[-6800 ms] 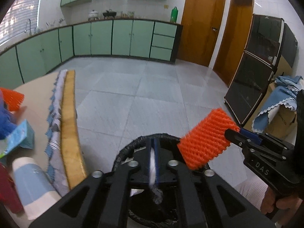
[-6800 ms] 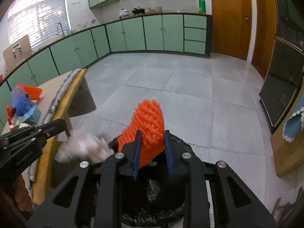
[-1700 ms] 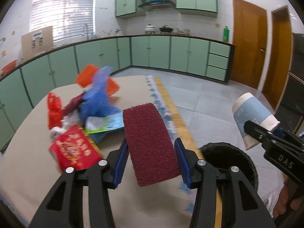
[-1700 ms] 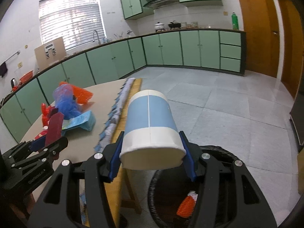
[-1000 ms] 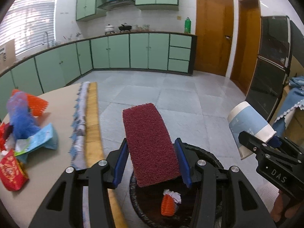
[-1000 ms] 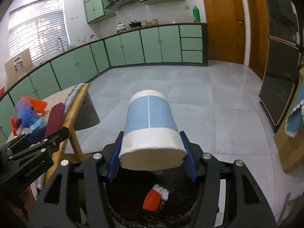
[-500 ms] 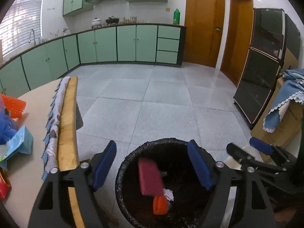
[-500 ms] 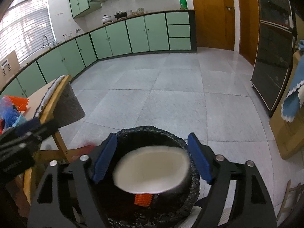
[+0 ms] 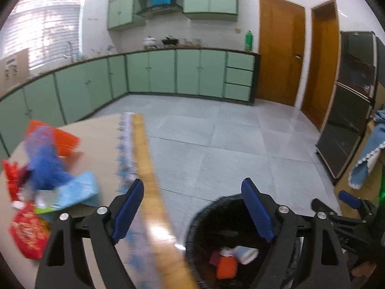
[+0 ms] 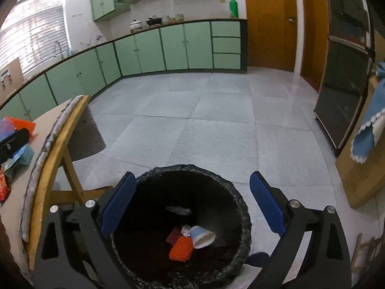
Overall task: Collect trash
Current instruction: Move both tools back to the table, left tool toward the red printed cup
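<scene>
A black-lined trash bin (image 10: 240, 207) stands on the floor beside the table; it also shows in the left wrist view (image 9: 207, 207). Inside lie a blue-and-white paper cup (image 10: 202, 236), an orange mesh piece (image 10: 181, 249), a dark red pad (image 10: 173, 235) and a crumpled tissue. My right gripper (image 10: 190, 207) is open and empty right above the bin. My left gripper (image 9: 192, 209) is open and empty over the table edge. On the table (image 9: 101, 132) lie a blue bag (image 9: 43, 159), an orange mesh piece (image 9: 65, 139), a light blue packet (image 9: 77, 192) and a red packet (image 9: 28, 231).
The table's wooden edge (image 9: 149, 183) with a fringed cloth runs between the trash pile and the bin. Green cabinets (image 9: 168, 72) line the far walls. A dark glass cabinet (image 10: 344, 79) and a cardboard box with a blue cloth (image 10: 368, 130) stand at the right.
Both grippers opened and dropped the red pad and the paper cup into the bin. Since then my left gripper has swung left toward the table.
</scene>
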`<state>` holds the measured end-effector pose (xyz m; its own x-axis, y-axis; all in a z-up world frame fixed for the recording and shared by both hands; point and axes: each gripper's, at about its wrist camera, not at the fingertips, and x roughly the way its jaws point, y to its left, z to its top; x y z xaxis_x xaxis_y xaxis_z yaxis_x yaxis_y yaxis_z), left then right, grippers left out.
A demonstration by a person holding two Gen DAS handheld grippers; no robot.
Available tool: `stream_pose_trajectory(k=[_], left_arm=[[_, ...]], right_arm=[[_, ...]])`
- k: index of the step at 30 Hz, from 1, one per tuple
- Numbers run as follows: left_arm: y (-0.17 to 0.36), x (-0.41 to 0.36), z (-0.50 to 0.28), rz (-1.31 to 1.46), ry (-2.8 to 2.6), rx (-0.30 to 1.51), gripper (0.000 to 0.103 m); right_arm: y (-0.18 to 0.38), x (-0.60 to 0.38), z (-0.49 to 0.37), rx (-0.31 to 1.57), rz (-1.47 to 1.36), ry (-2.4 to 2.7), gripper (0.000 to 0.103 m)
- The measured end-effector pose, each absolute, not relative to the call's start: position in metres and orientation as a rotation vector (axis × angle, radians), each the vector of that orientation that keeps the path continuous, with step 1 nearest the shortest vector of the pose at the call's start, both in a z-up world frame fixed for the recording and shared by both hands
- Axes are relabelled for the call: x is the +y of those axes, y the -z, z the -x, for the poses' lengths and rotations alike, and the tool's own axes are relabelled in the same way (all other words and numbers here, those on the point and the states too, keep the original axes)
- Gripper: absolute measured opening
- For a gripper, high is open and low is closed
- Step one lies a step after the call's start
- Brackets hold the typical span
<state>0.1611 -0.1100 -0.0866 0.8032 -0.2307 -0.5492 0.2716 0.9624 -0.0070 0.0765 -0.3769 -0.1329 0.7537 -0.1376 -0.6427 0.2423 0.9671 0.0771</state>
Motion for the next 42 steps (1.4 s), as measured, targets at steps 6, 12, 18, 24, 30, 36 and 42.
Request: stream_pose_trajectory(k=[6, 12, 18, 24, 30, 36, 42], left_arm=[[0.071, -0.041, -0.149, -0.059, 0.109, 0.548, 0.083], [0.068, 0.023, -0.135, -0.057, -0.055, 0.541, 0.086], [0.080, 0.063, -0.123, -0.047, -0.158, 0.570, 0.088], [0.099, 0.076, -0.123, -0.002, -0.183, 0.626, 0.088], [0.108, 0.081, -0.121, 0.009, -0.209, 0.644, 0.088], [0.117, 0.096, -0.122, 0.038, -0.238, 0.676, 0.087], [0.123, 0.107, -0.125, 0.052, -0.253, 0.704, 0.087]], right_arm=[[0.110, -0.335, -0.086, 0.648, -0.138, 0.118, 0.094], [0.095, -0.281, -0.101, 0.624, -0.127, 0.009, 0.095], [0.087, -0.229, -0.114, 0.626, -0.117, -0.071, 0.095], [0.087, -0.198, -0.123, 0.637, -0.108, -0.113, 0.095], [0.091, -0.177, -0.127, 0.647, -0.099, -0.143, 0.095], [0.096, -0.158, -0.129, 0.659, -0.080, -0.181, 0.095], [0.098, -0.141, -0.131, 0.665, -0.061, -0.208, 0.095]])
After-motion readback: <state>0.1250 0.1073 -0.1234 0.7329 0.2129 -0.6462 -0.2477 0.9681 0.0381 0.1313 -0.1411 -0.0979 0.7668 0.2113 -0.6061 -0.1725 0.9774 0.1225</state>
